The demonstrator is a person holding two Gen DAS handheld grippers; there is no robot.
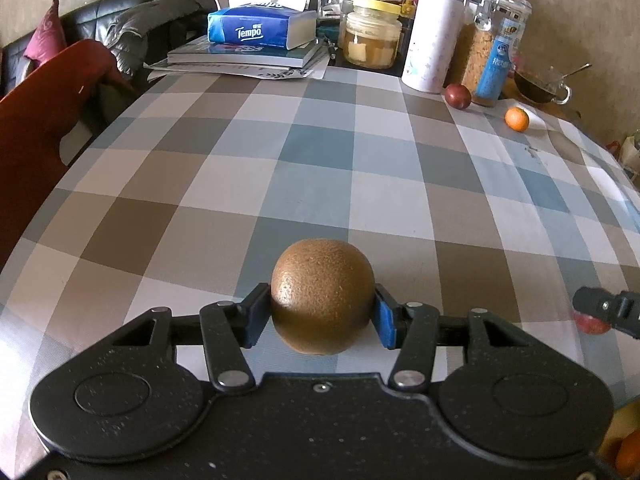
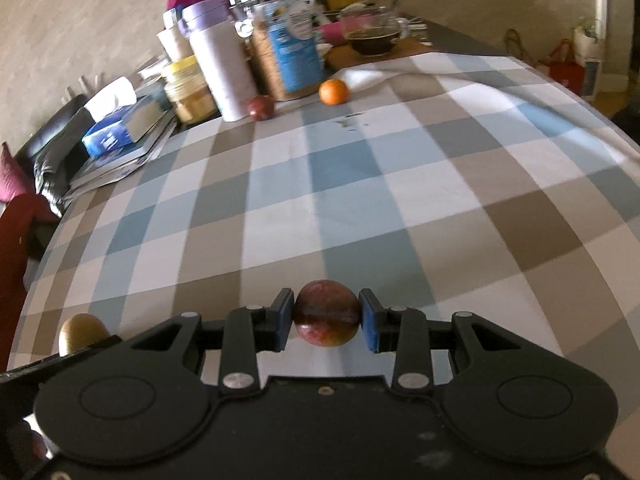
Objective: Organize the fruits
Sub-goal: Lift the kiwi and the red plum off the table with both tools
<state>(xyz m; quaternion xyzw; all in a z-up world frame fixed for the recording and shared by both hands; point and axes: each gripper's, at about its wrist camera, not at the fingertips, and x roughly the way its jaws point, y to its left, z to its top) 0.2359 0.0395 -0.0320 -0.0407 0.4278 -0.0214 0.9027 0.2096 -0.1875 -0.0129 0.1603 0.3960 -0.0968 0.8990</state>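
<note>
In the left wrist view my left gripper (image 1: 322, 316) is shut on a brown kiwi (image 1: 322, 294), its blue pads pressing both sides, above the checked tablecloth (image 1: 280, 160). In the right wrist view my right gripper (image 2: 326, 320) is shut on a small red plum (image 2: 326, 312). The kiwi (image 2: 82, 332) also shows at the lower left of that view, and the right gripper's finger (image 1: 608, 310) with the plum (image 1: 590, 324) shows at the right edge of the left view. A dark red plum (image 1: 458, 96) (image 2: 261, 107) and a small orange (image 1: 517, 119) (image 2: 333, 91) lie at the table's far side.
Along the far edge stand a white and purple flask (image 1: 434, 32), a yellow-lidded jar (image 1: 372, 32), a clear jar with a blue label (image 1: 494, 44), a glass bowl with a spoon (image 1: 542, 82), and a tissue pack (image 1: 260, 26) on books. A red chair (image 1: 44, 120) stands left.
</note>
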